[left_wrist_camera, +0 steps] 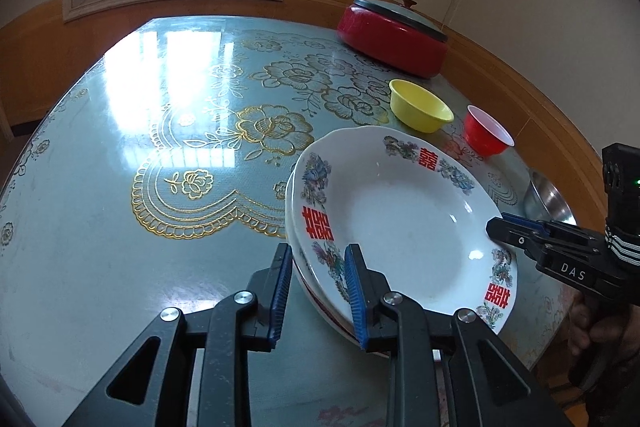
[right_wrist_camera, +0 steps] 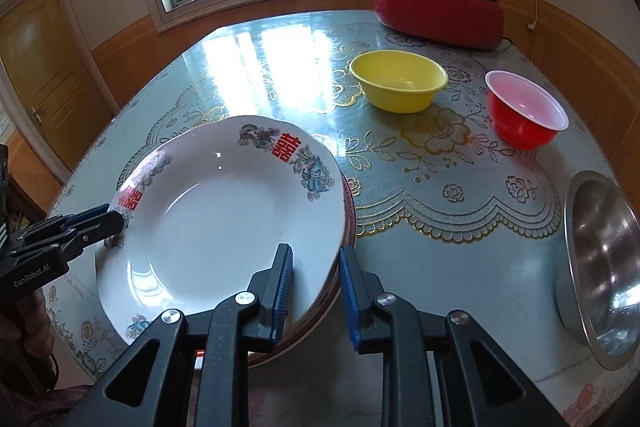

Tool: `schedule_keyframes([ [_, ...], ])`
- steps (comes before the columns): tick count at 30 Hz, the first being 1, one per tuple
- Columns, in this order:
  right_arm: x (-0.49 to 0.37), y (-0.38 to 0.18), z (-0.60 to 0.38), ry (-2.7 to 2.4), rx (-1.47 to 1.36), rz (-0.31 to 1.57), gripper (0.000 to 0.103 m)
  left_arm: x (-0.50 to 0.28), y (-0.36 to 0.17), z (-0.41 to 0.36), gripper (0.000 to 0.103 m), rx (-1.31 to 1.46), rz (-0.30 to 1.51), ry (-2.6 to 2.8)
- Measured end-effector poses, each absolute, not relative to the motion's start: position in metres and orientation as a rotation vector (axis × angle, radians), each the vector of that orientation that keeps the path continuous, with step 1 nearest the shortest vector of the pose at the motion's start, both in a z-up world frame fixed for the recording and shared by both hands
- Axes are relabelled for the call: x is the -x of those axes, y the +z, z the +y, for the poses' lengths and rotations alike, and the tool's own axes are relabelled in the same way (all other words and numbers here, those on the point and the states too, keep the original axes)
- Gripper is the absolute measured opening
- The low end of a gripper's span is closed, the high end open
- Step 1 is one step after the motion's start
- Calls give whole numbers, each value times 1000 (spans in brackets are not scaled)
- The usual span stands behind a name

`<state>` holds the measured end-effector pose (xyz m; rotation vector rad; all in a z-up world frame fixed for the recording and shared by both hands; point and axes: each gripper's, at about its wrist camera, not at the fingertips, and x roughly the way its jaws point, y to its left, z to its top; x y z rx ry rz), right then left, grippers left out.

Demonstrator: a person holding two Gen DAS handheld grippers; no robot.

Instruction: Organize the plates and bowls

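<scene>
Plates: the white deep plate (left_wrist_camera: 400, 211) tops a small stack of plates (right_wrist_camera: 348, 223) at the near edge of the bench (left_wrist_camera: 120, 187), and you have it from both sides.

Biggest things first. The red lidded electric pot (right_wrist_camera: 440, 15) sits at the far corner, well apart. The steel bowl (right_wrist_camera: 600, 267) is near on the right side, so keep your right elbow in. The yellow bowl (right_wrist_camera: 400, 83) and the red bowl (right_wrist_camera: 524, 115) stand beyond the stack, apart from each other.

The left gripper (left_wrist_camera: 316, 279) has its jaws nearly closed, pinching the plate rim by a red character. The right gripper (right_wrist_camera: 316, 287) has narrow jaws straddling the opposite rim. I can't tell whether its pads press yet, or whether they take in the plate below too.

My read of the step: a two-handed lift of the top plate.
- Bite only the top rim.
- Get both grips firm before you raise it.
- Lift both sides together and level; glazed china will likely slip from a tilted pinch.
- Clear the lower plates fully before you travel.

I can't tell whether the plate is already off the stack.

Writing:
- "DAS" is on the right gripper body.
- "GenRobot.AI" is on the left gripper body.
- Red double-happiness characters (left_wrist_camera: 427, 159) run around the plate rim between floral prints.
</scene>
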<state>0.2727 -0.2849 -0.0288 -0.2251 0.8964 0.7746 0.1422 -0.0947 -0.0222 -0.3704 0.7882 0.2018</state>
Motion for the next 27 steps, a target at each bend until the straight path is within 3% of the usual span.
schedule_keyframes([
  [7,-269,-31,-280,760,241,900,31,-145,-21,-100,30,336,792,212],
  [15,-263,-30,-279,705,221,903,32,-139,-15,-103,36,301,768,214],
  [20,-258,-32,-279,671,201,913,40,-130,-9,-98,58,299,744,225],
  [27,-247,-22,-290,603,142,865,48,-120,4,-99,77,261,716,220],
])
